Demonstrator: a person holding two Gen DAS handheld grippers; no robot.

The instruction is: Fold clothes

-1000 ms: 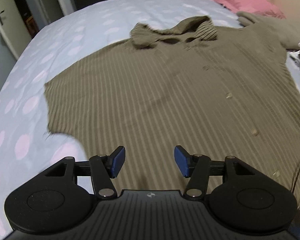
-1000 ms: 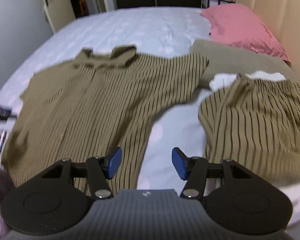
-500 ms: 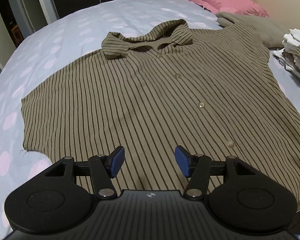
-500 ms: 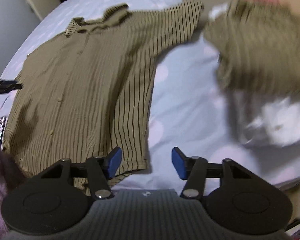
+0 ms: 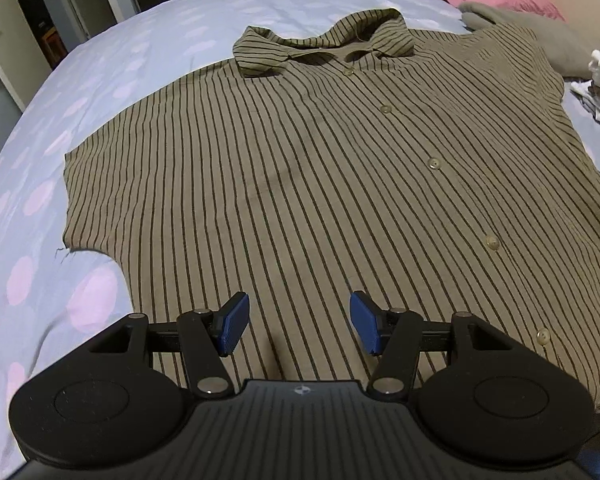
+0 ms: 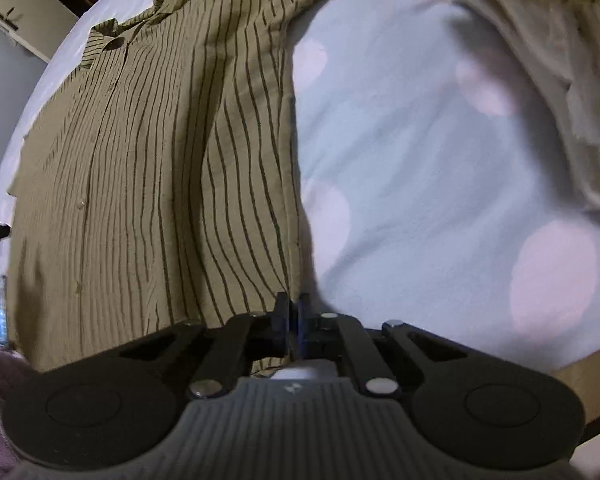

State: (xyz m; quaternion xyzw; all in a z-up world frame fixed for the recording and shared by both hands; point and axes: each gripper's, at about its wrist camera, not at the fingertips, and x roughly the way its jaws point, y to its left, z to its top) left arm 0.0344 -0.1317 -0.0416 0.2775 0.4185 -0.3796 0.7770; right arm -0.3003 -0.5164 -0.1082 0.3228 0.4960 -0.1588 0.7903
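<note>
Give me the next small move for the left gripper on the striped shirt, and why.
Probably lower the left gripper onto the hem just below it and close. Its jaws stand open over the striped shirt with nothing between them, while the right gripper is already shut at the shirt's side edge near the hem, apparently pinching it. The shirt lies flat on the bed, so both hands need a hold before any fold.

The left wrist view looks steeply down over the left tongs (image 5: 296, 322) from the hem, facing the collar at 12 o'clock across the striped shirt (image 5: 320, 184). The right wrist view sits very near the bed (image 6: 420, 160), collar at 11 o'clock. Both views share the shirt.
</note>
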